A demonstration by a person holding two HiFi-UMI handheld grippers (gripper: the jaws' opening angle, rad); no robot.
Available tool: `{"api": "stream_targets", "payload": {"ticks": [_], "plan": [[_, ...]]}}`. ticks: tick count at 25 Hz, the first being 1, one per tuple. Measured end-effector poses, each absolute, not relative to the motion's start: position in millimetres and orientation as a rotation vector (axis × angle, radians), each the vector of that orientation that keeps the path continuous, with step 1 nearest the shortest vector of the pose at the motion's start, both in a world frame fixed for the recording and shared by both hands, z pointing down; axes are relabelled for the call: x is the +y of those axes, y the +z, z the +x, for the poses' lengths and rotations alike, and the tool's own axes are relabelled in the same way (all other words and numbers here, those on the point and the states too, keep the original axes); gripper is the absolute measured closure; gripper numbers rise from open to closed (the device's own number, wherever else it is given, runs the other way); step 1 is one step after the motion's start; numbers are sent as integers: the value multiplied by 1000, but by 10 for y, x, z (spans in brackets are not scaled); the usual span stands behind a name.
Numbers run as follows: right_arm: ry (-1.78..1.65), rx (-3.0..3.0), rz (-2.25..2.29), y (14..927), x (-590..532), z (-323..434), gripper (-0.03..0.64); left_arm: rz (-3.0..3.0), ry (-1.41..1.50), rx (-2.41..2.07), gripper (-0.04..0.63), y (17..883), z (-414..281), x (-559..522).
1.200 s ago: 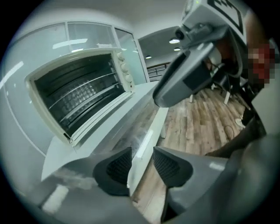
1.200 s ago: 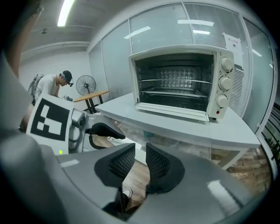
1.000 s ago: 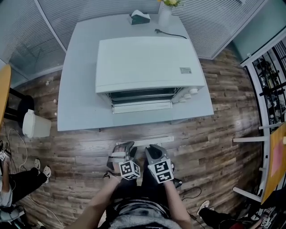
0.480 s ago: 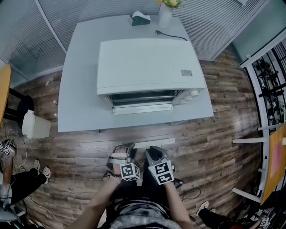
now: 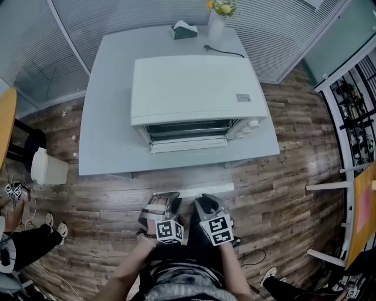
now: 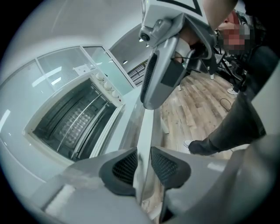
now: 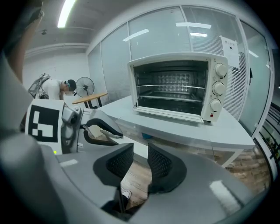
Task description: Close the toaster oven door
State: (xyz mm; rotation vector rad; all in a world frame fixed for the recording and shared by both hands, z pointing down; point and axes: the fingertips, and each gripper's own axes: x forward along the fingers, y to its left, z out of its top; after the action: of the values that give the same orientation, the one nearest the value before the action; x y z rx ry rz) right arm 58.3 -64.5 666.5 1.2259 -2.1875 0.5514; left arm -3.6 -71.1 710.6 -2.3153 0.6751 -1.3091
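The white toaster oven (image 5: pixel 194 88) stands on the grey table (image 5: pixel 108 117). Its door (image 5: pixel 188 144) hangs open, folded down toward me. Both grippers hover low by my waist, off the table's near edge and well short of the oven. My left gripper (image 5: pixel 168 201) has its jaws closing, with a narrow gap and nothing between them (image 6: pixel 143 164). My right gripper (image 5: pixel 205 203) has its jaws opening, also on nothing (image 7: pixel 139 162). In the right gripper view the oven (image 7: pixel 175 87) shows its racks, its three knobs (image 7: pixel 217 87) and the lowered door (image 7: pixel 168 114).
A tissue box (image 5: pixel 184 28), a vase of flowers (image 5: pixel 218 14) and a power cord (image 5: pixel 226 51) sit at the table's far edge. A white bin (image 5: pixel 48 167) stands at the left on the wooden floor, and a white strip (image 5: pixel 194 191) lies before my grippers. A person (image 5: pixel 17 247) sits at the lower left.
The view has shifted slightly, and both grippers sit a touch lower in it. The oven door stays down. The person at left has moved their hand.
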Motion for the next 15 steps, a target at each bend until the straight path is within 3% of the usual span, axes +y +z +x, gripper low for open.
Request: {"api": "stream_targets", "payload": {"ticks": [15], "plan": [[280,-2156,1201,6343,-605,513,514,-2361,-1171,707,515,6411,-50,-824]]}}
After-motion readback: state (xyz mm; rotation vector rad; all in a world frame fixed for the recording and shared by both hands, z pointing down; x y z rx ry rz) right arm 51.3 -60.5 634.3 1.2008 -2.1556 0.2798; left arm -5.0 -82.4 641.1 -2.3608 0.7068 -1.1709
